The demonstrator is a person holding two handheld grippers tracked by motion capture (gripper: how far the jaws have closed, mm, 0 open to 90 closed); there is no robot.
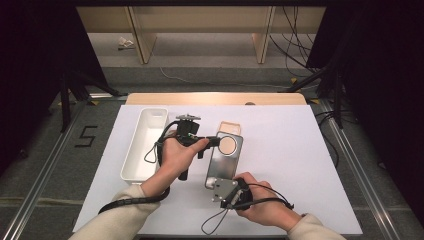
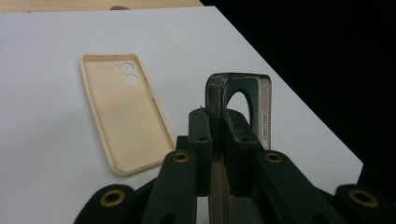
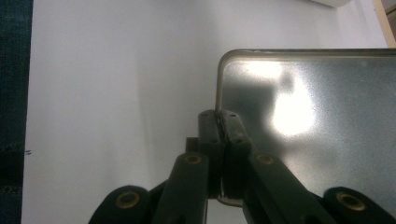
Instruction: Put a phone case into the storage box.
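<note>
so there's a silvery phone (image 1: 224,161) held just above the middle of the white table (image 1: 295,165), both grippers clamped on it. left gripper (image 1: 210,142) has its jaws pinched on the far end by the camera ring, right gripper (image 1: 218,187) bites the near corner. a beige phone case (image 2: 124,109) lies flat past it, and a white tray (image 1: 145,145) sits off to the left.
</note>
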